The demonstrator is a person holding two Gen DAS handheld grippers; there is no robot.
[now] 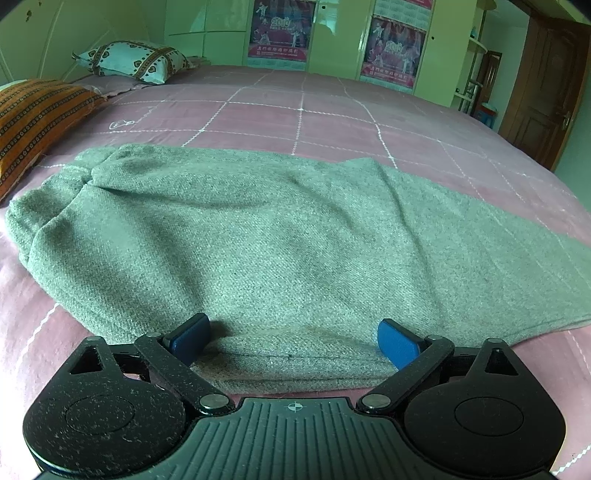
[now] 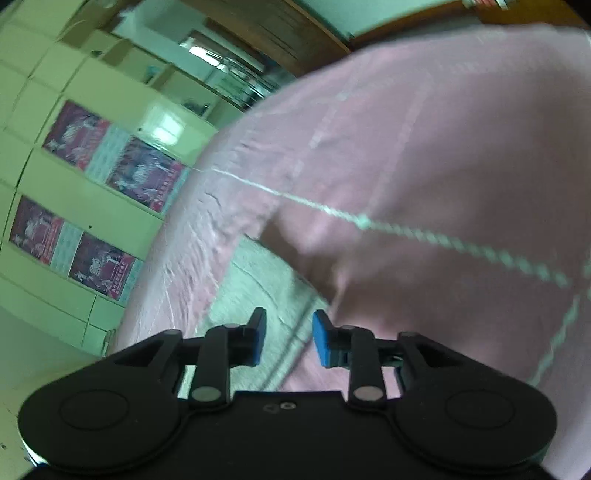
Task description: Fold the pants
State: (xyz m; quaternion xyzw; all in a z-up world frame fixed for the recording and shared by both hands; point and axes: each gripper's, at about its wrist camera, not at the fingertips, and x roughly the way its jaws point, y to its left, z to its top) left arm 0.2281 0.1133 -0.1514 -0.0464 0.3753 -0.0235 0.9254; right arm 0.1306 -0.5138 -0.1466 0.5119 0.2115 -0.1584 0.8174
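Grey knit pants (image 1: 258, 243) lie spread across the pink bed cover (image 1: 314, 110) in the left wrist view, waistband end bunched at the left, legs running off to the right. My left gripper (image 1: 295, 341) is open, its blue pads (image 1: 400, 343) wide apart over the near edge of the pants, holding nothing. In the tilted, blurred right wrist view my right gripper (image 2: 289, 338) is open with a narrow gap. A strip of the grey pants (image 2: 258, 284) lies between and beyond its pads, beside the pink cover (image 2: 424, 147).
Two pillows lie at the bed's far left: an orange striped one (image 1: 33, 122) and a white patterned one (image 1: 136, 61). Pale green cabinets with posters (image 1: 282, 31) stand behind the bed. A brown door (image 1: 546, 92) is at the right.
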